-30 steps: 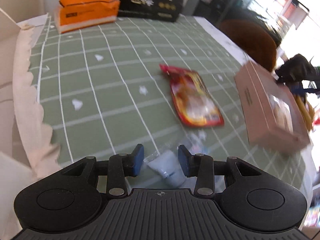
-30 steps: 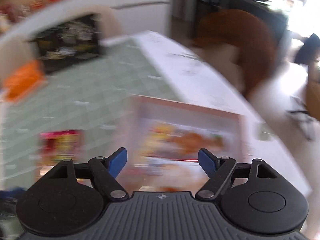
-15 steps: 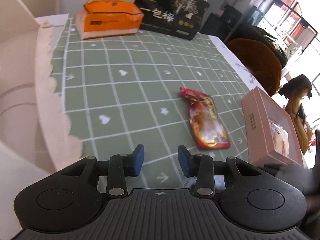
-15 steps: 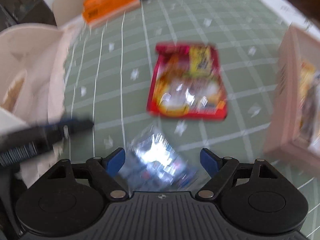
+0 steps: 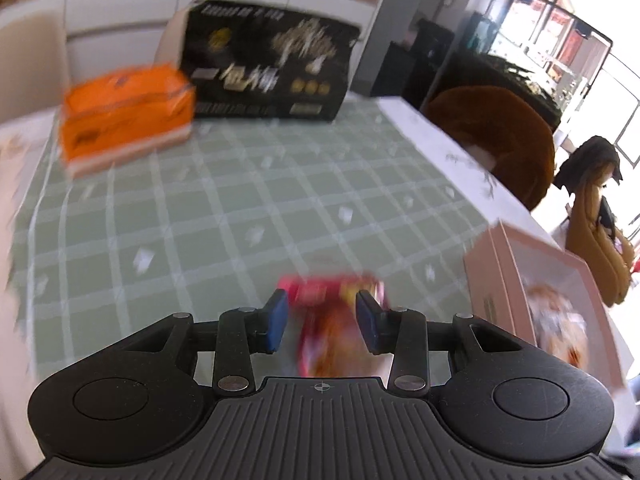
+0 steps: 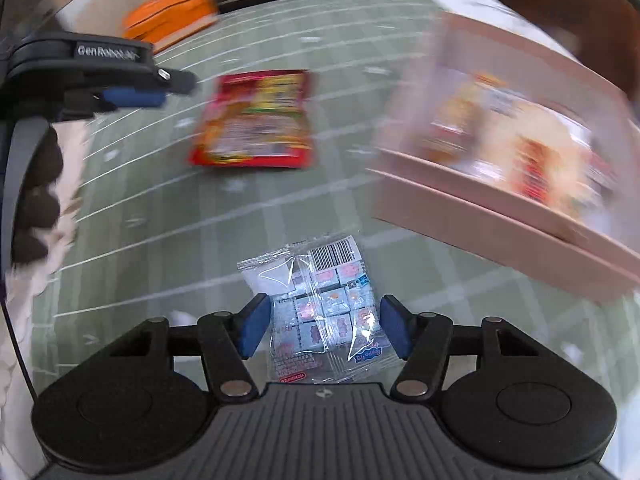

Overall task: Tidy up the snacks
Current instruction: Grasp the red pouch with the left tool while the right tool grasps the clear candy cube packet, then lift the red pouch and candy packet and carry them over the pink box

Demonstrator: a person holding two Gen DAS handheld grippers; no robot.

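On the green checked tablecloth (image 6: 168, 240) the pink snack box (image 6: 500, 152) lies at right, the red snack packet (image 6: 256, 120) mid-table under the empty, parted left gripper (image 5: 322, 322), and the clear candy packet (image 6: 324, 312) lies between the right gripper's (image 6: 324, 330) closing, not yet touching jaws.

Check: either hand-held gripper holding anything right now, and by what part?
Nothing held. Right hand-held gripper is closing around the small clear plastic snack packet, pads not yet touching. Left hand-held gripper is empty.
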